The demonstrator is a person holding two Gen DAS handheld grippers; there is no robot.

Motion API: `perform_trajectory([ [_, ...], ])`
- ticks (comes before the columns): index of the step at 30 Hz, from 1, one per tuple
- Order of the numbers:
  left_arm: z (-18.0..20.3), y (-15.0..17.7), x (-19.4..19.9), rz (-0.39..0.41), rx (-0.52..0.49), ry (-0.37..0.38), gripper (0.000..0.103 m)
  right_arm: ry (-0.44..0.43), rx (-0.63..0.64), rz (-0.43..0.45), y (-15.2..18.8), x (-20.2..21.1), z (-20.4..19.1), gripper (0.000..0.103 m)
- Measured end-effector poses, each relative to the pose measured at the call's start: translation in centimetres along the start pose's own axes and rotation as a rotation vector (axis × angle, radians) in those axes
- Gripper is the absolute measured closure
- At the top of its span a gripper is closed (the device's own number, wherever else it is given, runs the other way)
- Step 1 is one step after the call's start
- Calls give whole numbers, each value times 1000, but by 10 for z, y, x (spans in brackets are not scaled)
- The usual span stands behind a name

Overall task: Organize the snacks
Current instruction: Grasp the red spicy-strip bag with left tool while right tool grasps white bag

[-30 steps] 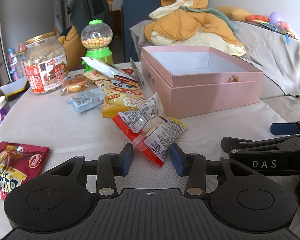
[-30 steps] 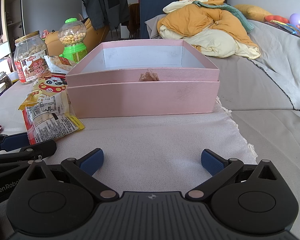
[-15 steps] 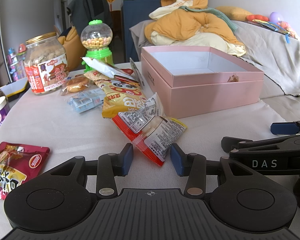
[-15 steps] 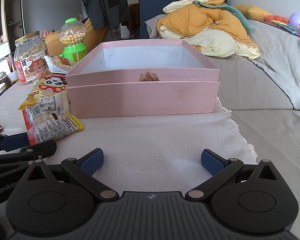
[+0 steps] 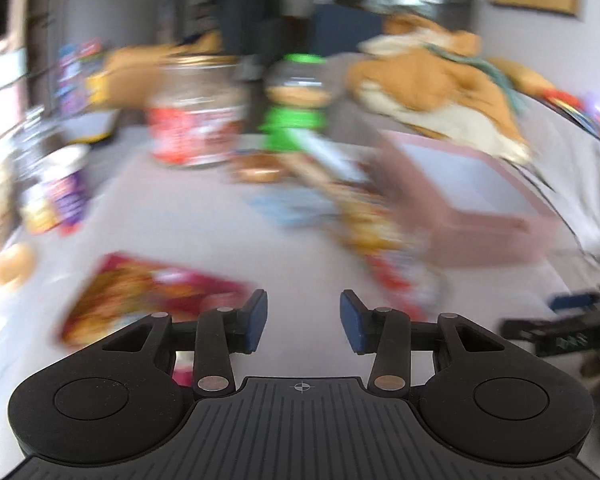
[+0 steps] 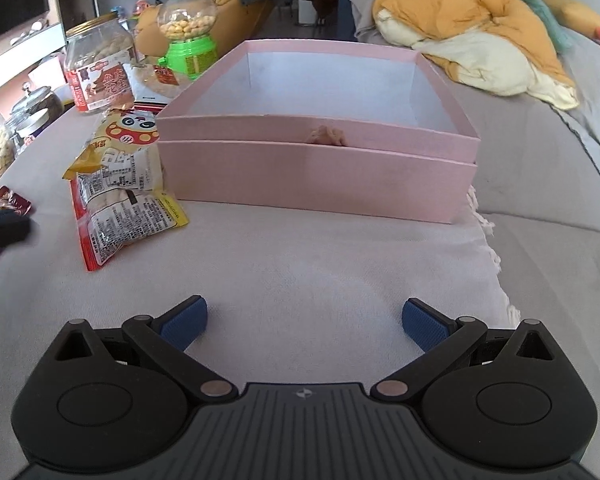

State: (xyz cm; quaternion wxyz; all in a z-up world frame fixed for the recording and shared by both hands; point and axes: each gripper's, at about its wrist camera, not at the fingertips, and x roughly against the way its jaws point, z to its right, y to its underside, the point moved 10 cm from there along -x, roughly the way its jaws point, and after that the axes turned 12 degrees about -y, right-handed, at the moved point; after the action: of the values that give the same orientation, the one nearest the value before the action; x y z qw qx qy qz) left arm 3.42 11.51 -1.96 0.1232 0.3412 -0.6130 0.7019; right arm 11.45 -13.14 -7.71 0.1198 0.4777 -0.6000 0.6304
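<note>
Both grippers hang over the white cloth (image 6: pixel 320 248) with nothing between their blue pads. On the left gripper (image 5: pixel 302 322) the jaws have just been closing a little, yet a bare gap remains, and its whole view is smeared by motion blur. A dark red snack pouch (image 5: pixel 140 296) lies just ahead of its left finger, and a red-edged packet (image 5: pixel 396 276) lies ahead to the right; neither is touched. On the right gripper (image 6: pixel 304 322) the jaws are spread wide above bare cloth. Straight ahead of it stands the pink box (image 6: pixel 320 176), open and empty inside. Against the box's left side lies a heap of snack packets (image 6: pixel 120 184), the nearest one clear with a red and yellow border. Behind them stand 1 peanut jar (image 6: pixel 100 70) with a red label and 1 green candy dispenser (image 6: pixel 188 32). Orange and cream bedding (image 6: pixel 480 28) is piled behind the box.
</note>
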Motion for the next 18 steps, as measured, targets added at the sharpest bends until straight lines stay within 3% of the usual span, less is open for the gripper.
perform_trajectory([
  [5,-95,13,1,-109,261,-121,59,-25,36,4,-7,-7,-7,0],
  [10,-118,23,-11,-182,380,-78,59,-12,31,33,-18,-17,-15,0],
  [15,-104,-5,-44,-120,384,-38,58,2,23,77,-22,-20,-18,0],
  [18,-74,-19,-72,-86,238,-23,52,-7,29,80,-21,-19,-18,0],
])
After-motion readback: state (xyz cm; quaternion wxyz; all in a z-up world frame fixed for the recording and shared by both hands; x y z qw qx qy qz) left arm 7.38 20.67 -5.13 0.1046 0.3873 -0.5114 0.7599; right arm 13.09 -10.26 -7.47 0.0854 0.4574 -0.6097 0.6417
